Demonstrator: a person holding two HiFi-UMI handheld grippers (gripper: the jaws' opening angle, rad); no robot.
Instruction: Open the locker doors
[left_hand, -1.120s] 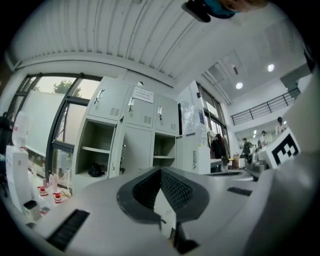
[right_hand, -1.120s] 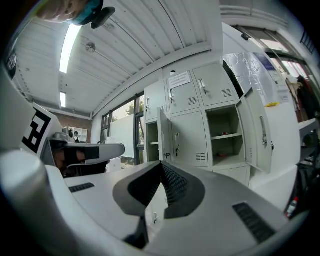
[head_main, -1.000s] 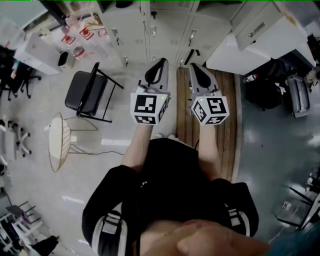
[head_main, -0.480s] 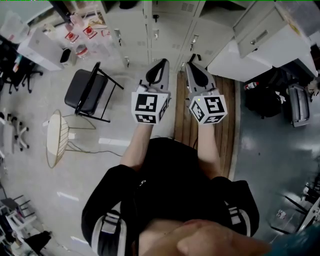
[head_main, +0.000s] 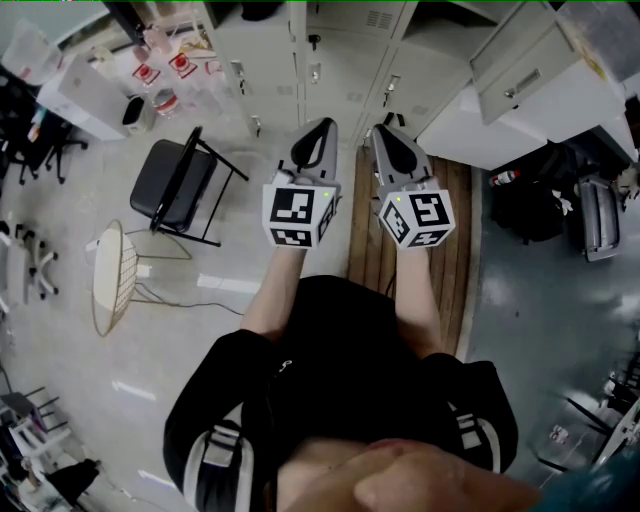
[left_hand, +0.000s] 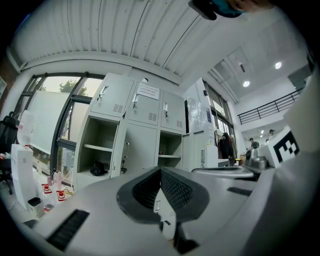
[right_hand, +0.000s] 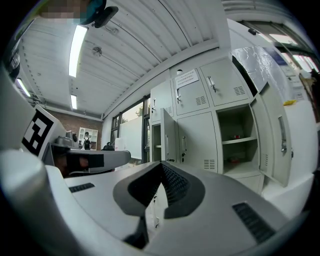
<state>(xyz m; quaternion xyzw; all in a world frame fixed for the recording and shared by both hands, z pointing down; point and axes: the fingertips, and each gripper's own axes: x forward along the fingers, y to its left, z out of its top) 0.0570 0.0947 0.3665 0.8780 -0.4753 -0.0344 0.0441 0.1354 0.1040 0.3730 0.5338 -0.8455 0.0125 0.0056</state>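
Note:
A bank of pale grey lockers (head_main: 340, 60) stands in front of me. In the left gripper view a lower left compartment (left_hand: 95, 152) and a lower right one (left_hand: 170, 150) stand open. The door between them (left_hand: 137, 147) and the upper doors (left_hand: 145, 107) are closed. In the right gripper view an open door (right_hand: 277, 137) hangs beside a bare compartment (right_hand: 240, 145). My left gripper (head_main: 318, 132) (left_hand: 160, 172) and right gripper (head_main: 385, 135) (right_hand: 161, 167) are held side by side, well short of the lockers. Both are shut with nothing between the jaws.
A black folding chair (head_main: 180, 185) and a round wire table (head_main: 112, 280) stand at the left. Wooden slats (head_main: 420, 215) lie underfoot at the right. A white cabinet (head_main: 520, 100) and black bags (head_main: 535, 200) sit at the right. Red-labelled bottles (head_main: 160, 70) stand at the far left.
Both grippers stay shut and almost still. The right one has drifted slightly left, and the head view has shifted a little toward the lockers.

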